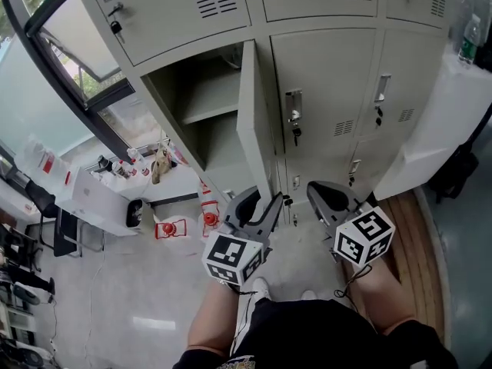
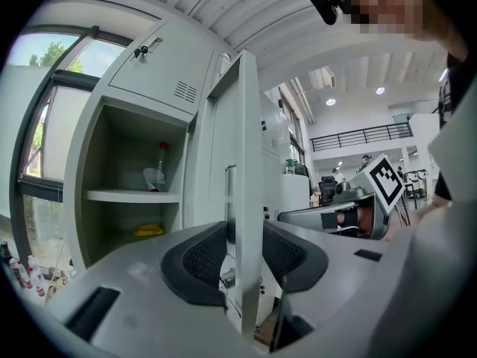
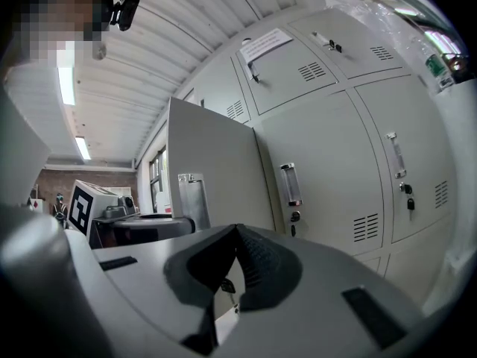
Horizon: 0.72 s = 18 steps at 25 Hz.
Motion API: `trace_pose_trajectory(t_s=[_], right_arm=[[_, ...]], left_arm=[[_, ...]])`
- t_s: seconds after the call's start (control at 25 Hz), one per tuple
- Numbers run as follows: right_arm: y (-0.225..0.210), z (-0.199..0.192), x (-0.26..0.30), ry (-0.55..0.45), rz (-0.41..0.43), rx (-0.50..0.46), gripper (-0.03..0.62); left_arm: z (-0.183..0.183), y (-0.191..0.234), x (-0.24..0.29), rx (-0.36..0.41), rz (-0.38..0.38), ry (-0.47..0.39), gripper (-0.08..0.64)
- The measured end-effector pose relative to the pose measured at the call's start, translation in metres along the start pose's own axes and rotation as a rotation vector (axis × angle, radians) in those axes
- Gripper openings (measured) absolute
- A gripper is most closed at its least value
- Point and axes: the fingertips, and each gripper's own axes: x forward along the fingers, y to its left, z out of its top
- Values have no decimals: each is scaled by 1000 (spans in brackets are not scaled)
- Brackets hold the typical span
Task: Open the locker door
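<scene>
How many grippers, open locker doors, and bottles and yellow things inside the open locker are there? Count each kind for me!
Open locker doors: 1, the open door.
Grippers: 2, the left gripper, jaws opening with the open door's edge between them, and the right gripper.
Bottles inside the locker: 1, the bottle on the shelf.
Yellow things inside: 1, the yellow thing under the shelf.
Total: 5

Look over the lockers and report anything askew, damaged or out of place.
Nothing looks damaged or spilled. Only one locker door breaks the flush row: it stands swung out, its edge between the left gripper's opening jaws. Loose bottles and containers clutter the floor below the window.
</scene>
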Motion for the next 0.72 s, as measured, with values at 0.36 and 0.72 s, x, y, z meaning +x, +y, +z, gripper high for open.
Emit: trace_pose_trajectory(t_s=[0.36, 0.72], right_arm=[[-10, -3, -25, 8, 10, -4, 54], [-9, -9, -47, 10, 49, 4, 54]], left_arm=[[0, -24, 16, -4, 29, -9, 144], [-14, -53, 14, -12, 58, 26, 138]])
